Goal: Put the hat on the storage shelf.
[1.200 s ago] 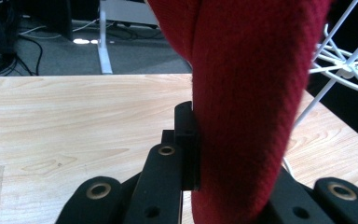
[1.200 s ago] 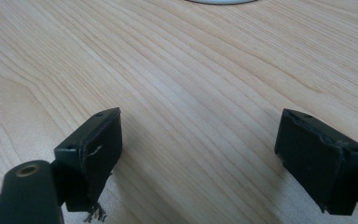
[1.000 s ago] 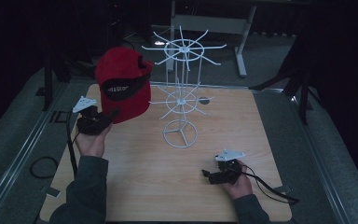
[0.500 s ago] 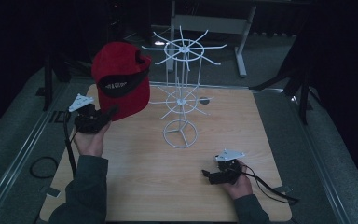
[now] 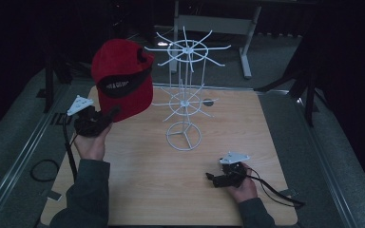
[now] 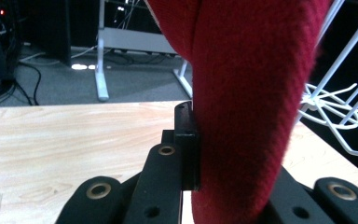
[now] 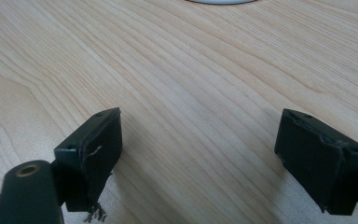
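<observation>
While the left gripper point(image 5: 110, 114) pinches the brim of the red cap point(image 5: 122, 78) and holds it in the air, the cap is just left of the white wire rack point(image 5: 185, 95), near its upper hooks. It hangs on no hook yet, so the hanging is left to do. The right gripper point(image 5: 214, 179), spread and empty, rests on the table point(image 5: 138, 190) in front of the rack.

The red cap point(image 6: 251, 93) is running off the top of the left gripper view and covering one jaw of the left gripper point(image 6: 223, 186). The white print on its black band point(image 5: 116, 85) is staying too small to read, and the wire rack point(image 6: 340, 107) is getting cut off at the right edge.
</observation>
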Demonstrator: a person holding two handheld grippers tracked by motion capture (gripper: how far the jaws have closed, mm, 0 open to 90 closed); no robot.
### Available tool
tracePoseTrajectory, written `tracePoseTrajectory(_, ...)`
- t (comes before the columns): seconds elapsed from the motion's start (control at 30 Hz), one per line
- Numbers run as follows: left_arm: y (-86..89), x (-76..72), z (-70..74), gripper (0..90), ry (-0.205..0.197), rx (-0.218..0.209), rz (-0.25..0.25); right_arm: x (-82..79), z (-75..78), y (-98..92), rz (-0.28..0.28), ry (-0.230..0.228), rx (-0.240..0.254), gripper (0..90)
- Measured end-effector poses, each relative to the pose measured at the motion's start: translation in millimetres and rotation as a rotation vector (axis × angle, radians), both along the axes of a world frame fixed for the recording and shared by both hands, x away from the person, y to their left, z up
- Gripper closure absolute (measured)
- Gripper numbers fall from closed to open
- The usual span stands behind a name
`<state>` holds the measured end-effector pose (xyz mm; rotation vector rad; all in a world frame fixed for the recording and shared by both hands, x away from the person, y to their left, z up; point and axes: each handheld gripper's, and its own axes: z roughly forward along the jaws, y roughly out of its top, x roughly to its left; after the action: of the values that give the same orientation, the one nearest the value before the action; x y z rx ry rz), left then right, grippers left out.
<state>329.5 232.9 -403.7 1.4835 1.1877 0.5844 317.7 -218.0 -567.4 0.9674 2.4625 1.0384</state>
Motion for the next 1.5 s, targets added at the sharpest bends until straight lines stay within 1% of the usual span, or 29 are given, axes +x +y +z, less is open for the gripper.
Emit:
tracePoseTrajectory(0.47, -0.4, -4.5, 3.7, 85.6, -0.041, -0.020, -0.006, 0.0, 0.0, 0.0, -0.001, -0.001, 0.000, 14.7)
tracePoseTrajectory(0.9, -0.2, -7.5, 8.4, 85.6, -0.067, -0.046, -0.004, 0.0, 0.0, 0.0, -0.001, 0.000, 0.000, 14.7)
tracePoseTrajectory(1.1, -0.8, -9.6, 11.3, 85.6, -0.080, -0.047, -0.006, -0.1, 0.0, 0.0, -0.001, 0.000, 0.000, 14.7)
tracePoseTrajectory(1.33, -3.7, -11.5, 11.7, 85.6, -0.100, -0.044, -0.021, -0.1, 0.1, 0.0, -0.001, 0.000, -0.001, 14.7)
tracePoseTrajectory(1.5, -4.2, -11.9, 11.7, 85.6, -0.103, -0.049, -0.024, 0.0, 0.0, 0.0, 0.000, 0.000, -0.001, 14.7)
